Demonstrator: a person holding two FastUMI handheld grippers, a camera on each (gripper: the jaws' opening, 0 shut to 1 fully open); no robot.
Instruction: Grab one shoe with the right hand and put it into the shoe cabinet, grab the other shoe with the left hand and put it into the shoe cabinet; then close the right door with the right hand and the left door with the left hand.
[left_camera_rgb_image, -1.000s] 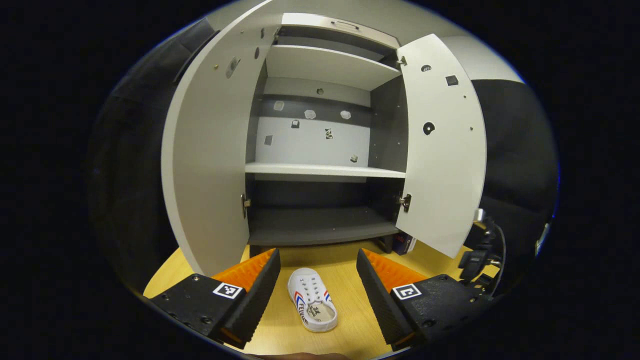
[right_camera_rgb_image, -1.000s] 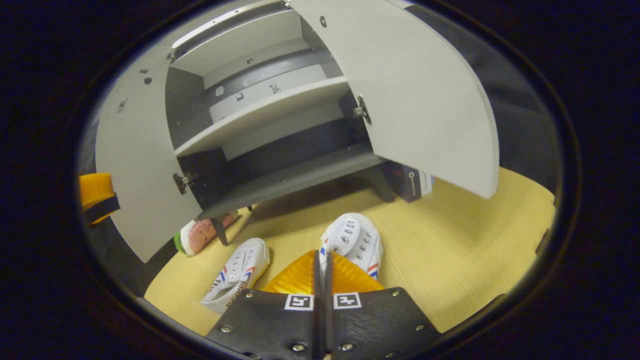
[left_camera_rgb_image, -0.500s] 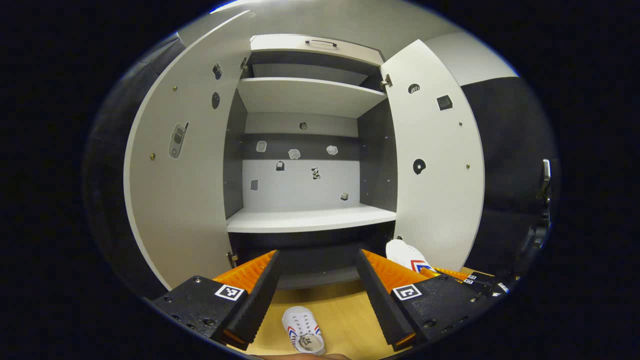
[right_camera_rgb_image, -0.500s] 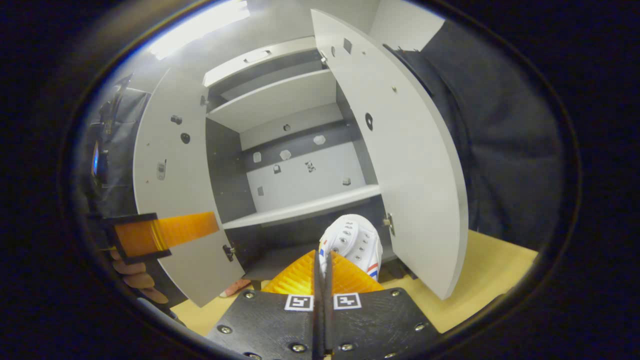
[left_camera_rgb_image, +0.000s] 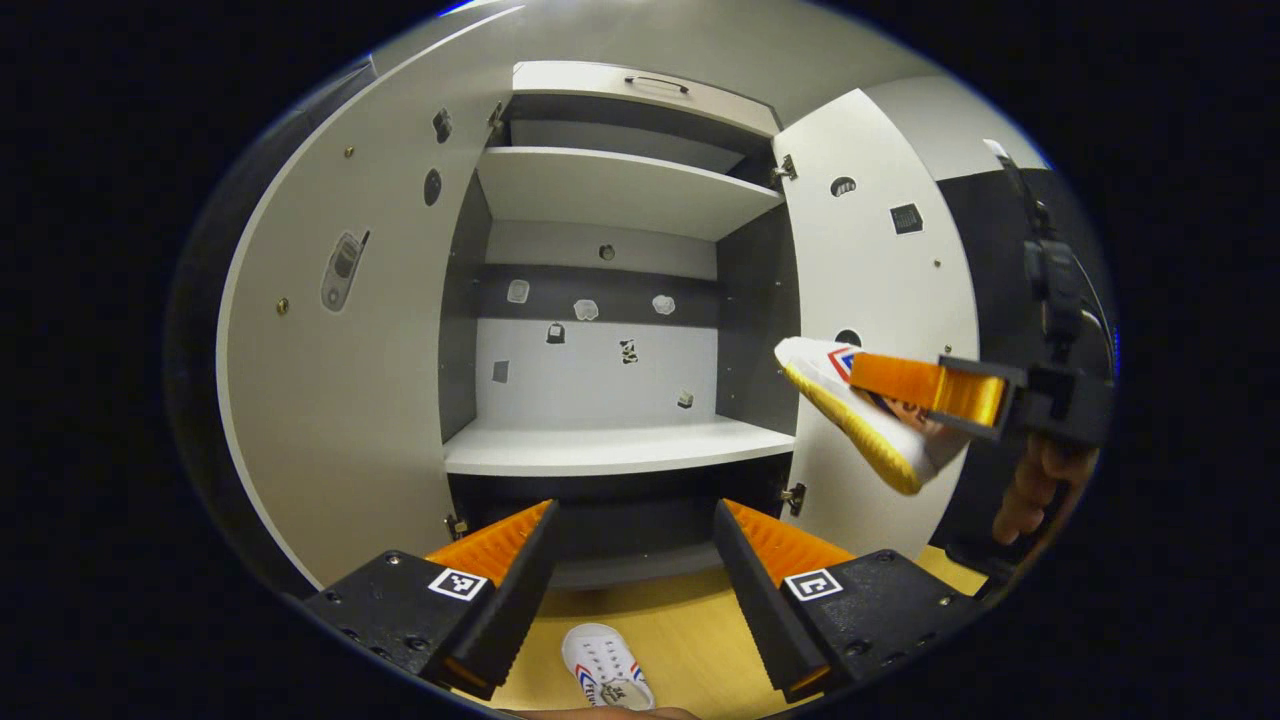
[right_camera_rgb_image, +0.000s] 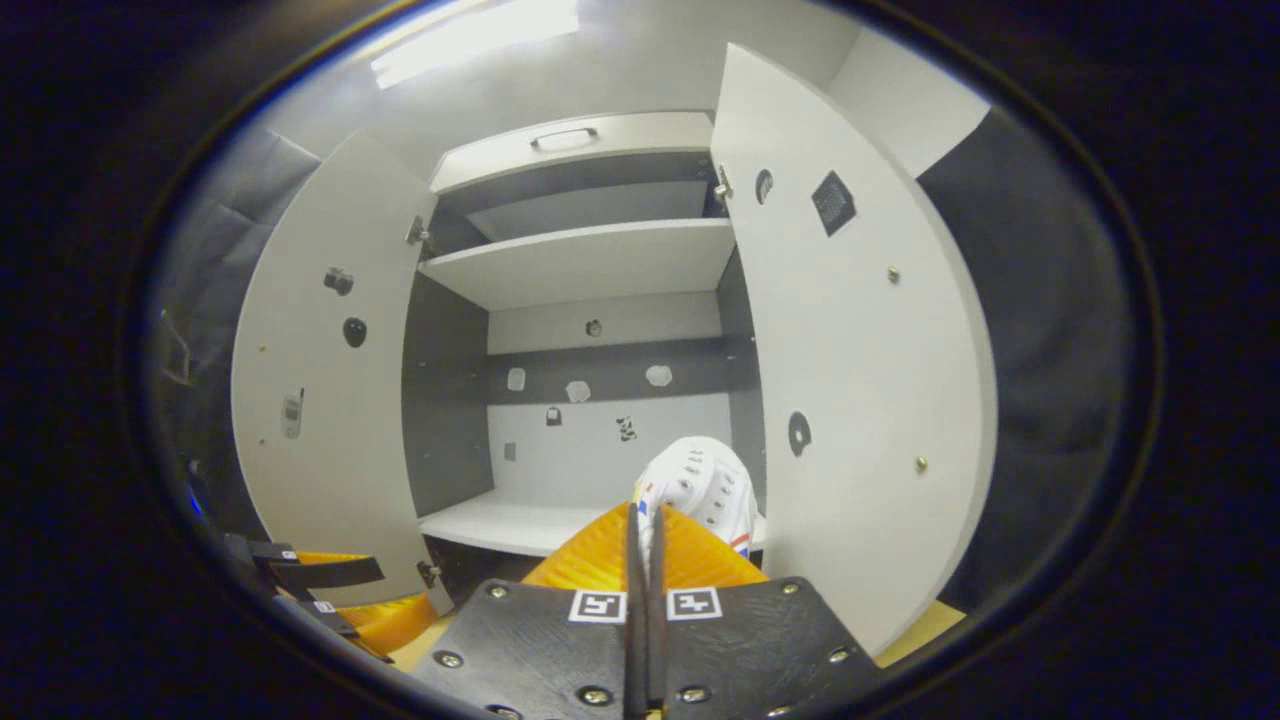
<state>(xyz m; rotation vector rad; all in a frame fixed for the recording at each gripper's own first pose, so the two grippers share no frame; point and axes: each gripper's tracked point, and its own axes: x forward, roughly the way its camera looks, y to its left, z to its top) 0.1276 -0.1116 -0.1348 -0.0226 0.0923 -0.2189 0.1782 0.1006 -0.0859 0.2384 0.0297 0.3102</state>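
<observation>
white canvas shoe (right_camera_rgb_image: 700, 485) is pinched by its heel edge in the right gripper (right_camera_rgb_image: 640, 520), whose fingers are closed on it, held up level with the middle shelf (right_camera_rgb_image: 500, 522) of the shoe cabinet (right_camera_rgb_image: 590, 150), just inside the right door (right_camera_rgb_image: 850, 380). the left gripper (left_camera_rgb_image: 635, 530) hangs empty with its fingers spread wide, above the other shoe (left_camera_rgb_image: 605, 680) on the wooden floor (left_camera_rgb_image: 690, 640). first step in hand, i'd say: next comes pushing forward over the shelf's front edge and letting go. both doors stand open, including the left door (left_camera_rgb_image: 340, 380).
</observation>
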